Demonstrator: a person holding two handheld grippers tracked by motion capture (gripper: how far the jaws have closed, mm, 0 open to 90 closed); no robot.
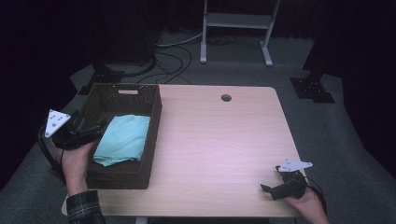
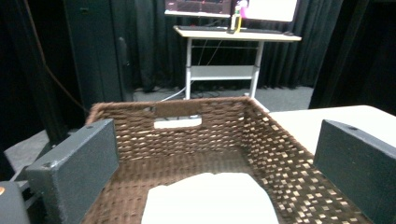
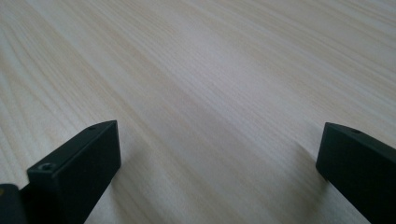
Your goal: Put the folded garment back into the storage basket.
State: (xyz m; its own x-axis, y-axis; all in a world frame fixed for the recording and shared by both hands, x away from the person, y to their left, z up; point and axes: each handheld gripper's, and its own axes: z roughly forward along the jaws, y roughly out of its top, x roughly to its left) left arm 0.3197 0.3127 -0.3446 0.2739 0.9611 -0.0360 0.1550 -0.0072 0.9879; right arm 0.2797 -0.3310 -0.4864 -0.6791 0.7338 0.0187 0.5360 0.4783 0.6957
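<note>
I have my left gripper [image 1: 91, 133] hanging at the near left side of the wicker basket [image 1: 154, 116], its jaws spread wide with nothing between them. In the left gripper view those jaws frame the basket's inside, and the folded turquoise cloth [image 1: 122, 139] lies flat on the bottom, in the near half and closer to the right wall; there it reads washed-out and pale [image 2: 208, 198]. The gripper sits above and just short of the cloth, not touching it as far as I can judge.

My right gripper [image 1: 275, 189] rests low over the near right corner of the wooden table [image 1: 219, 140], well apart from the basket. Its jaws stand wide apart too, with bare tabletop [image 3: 210, 93] between them.

I read this as the cloth-in-basket step, with the left gripper either lined up to pick the cloth or just clear of it; the pictures don't settle which. If a pick is next, I need to tip the left gripper down into the basket, clear the woven rim, and close on a fold edge rather than the flat middle, since a flat cloth gives the jaws little to bite. The right gripper can stay parked.
</note>
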